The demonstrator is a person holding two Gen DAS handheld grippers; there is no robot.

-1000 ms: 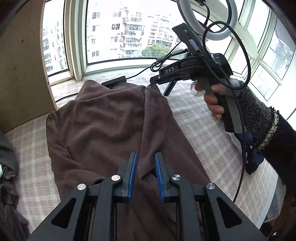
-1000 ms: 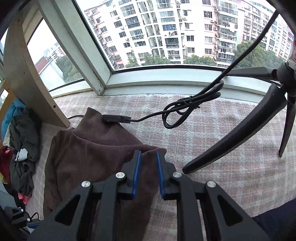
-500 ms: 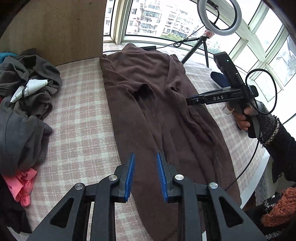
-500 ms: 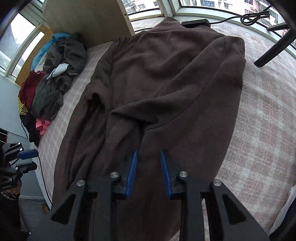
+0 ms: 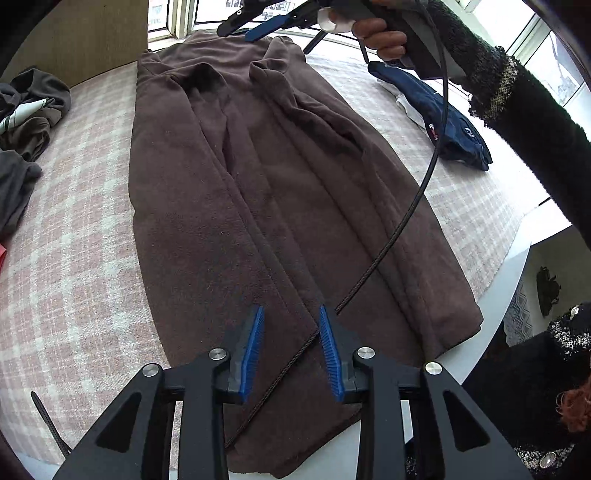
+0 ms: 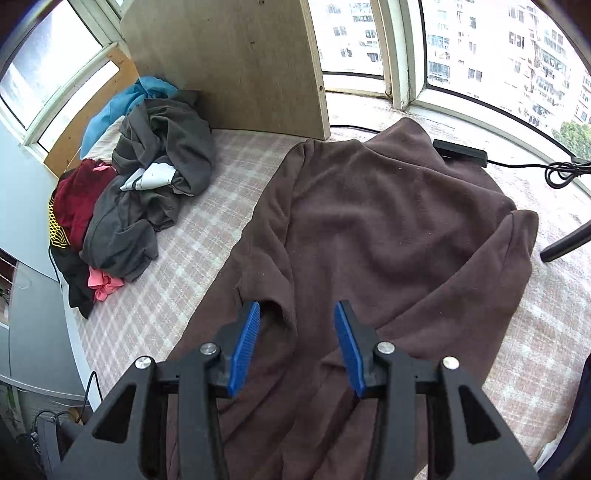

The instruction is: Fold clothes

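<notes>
A long brown fleece garment (image 5: 280,206) lies spread lengthwise on the pink checked bed cover (image 5: 74,258), both long sides folded in toward the middle. It also shows in the right wrist view (image 6: 388,240). My left gripper (image 5: 291,347) is open and empty above the garment's near hem. A black cable (image 5: 399,221) runs between its fingers. My right gripper (image 6: 297,339) is open and empty above the garment's upper part, near a folded-in sleeve. In the left wrist view the right gripper (image 5: 258,26) hovers over the far end.
A pile of loose clothes (image 6: 129,206) lies at the bed's left side, next to a wooden board (image 6: 229,62). A folded navy garment (image 5: 439,114) lies on the right. A black power adapter (image 6: 460,153), its cord and a tripod leg (image 6: 565,245) sit near the window.
Both grippers have pulled back from the garment's far end, risen, and opened wider. The left gripper now sits above the near hem. The garment lies flatter with its sides folded in.
</notes>
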